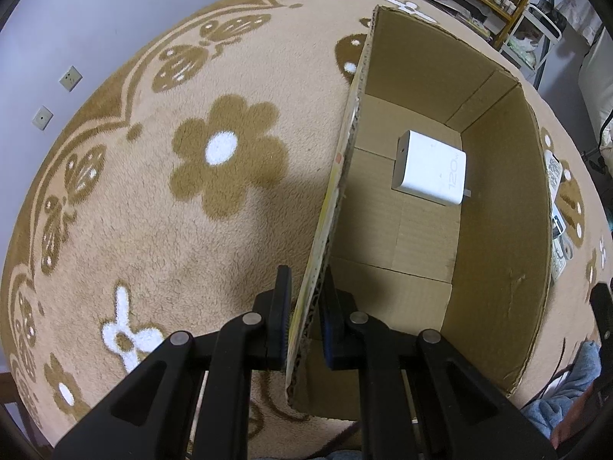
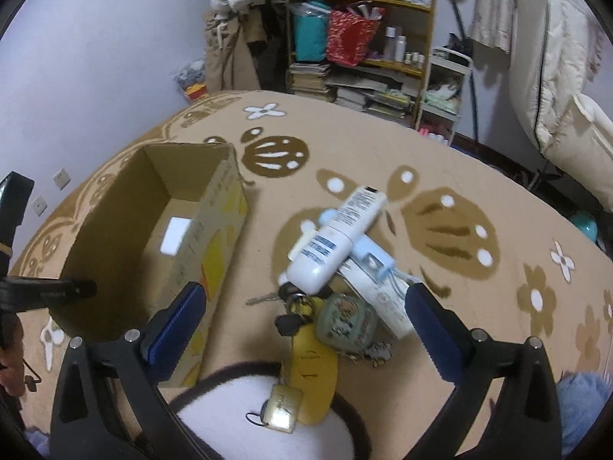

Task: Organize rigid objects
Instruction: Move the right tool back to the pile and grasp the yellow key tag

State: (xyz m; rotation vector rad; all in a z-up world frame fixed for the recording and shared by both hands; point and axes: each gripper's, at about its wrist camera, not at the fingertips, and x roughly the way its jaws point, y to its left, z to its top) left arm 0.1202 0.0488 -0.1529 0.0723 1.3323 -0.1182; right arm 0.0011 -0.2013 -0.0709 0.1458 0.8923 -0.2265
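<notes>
My left gripper (image 1: 308,318) is shut on the near end of the left wall of an open cardboard box (image 1: 498,199), one finger outside and one inside. A white charger block (image 1: 431,170) lies on the box floor. In the right wrist view the same box (image 2: 153,222) stands at the left with the charger (image 2: 175,239) inside. My right gripper (image 2: 306,318) is open above a pile on the carpet: a white tube (image 2: 337,241), a pale blue device (image 2: 373,257), a key bunch (image 2: 291,306) with a yellow tag (image 2: 314,375), a greenish round charm (image 2: 346,322) and a white packet (image 2: 387,306).
A beige carpet with brown flowers (image 1: 153,211) covers the floor. Shelves with books and bags (image 2: 364,38) stand at the back, and a white chair (image 2: 574,145) at the right. A blue fabric item (image 2: 582,402) lies near my right finger. Flat packets (image 1: 557,207) lie beyond the box's right wall.
</notes>
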